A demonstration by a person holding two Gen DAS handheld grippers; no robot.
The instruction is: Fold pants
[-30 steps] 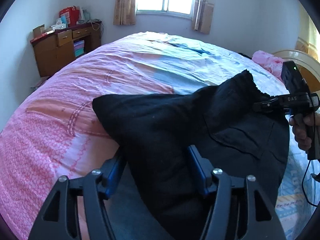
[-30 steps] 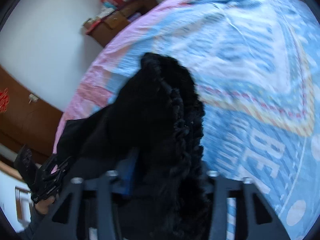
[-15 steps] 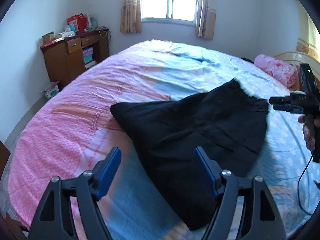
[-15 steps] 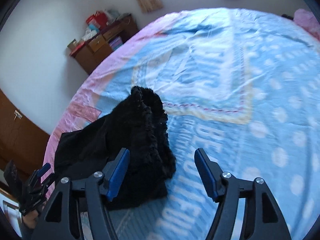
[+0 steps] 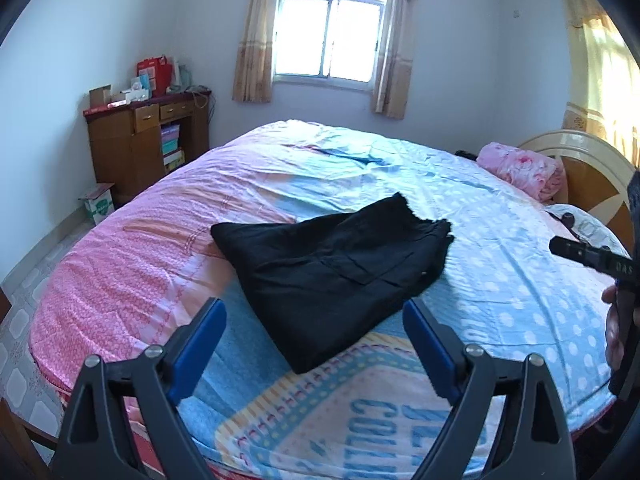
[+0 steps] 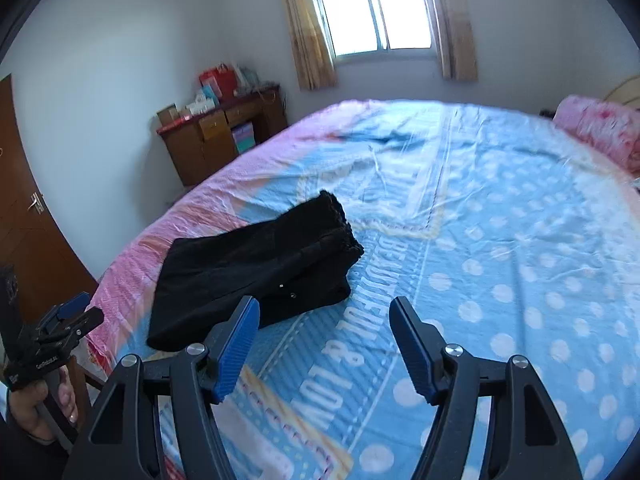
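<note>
The black pants [image 5: 332, 272] lie folded in a flat bundle on the bed [image 5: 500, 280], near its pink edge. My left gripper [image 5: 312, 306] hovers above and short of them, its jaws opening with nothing between the blue pads. In the right wrist view the pants [image 6: 256, 268] rest ahead and to the left of my right gripper [image 6: 324, 300], which is open and holds nothing. The right gripper [image 5: 580, 254] shows at the right edge of the left wrist view. A hand holds the left gripper [image 6: 68, 320] at the lower left of the right wrist view.
A pink floral quilt roll [image 5: 520, 168] lies by the headboard [image 5: 592, 168]. A wooden desk [image 5: 136, 140] with boxes stands in the corner, with a cardboard box [image 5: 98, 204] on the floor beside it. A brown door [image 6: 24, 220] is at the left.
Both grippers let go of the pants and pulled back and upward. The pants, lifted and bunched a second ago, now lie flat and folded on the bed.
</note>
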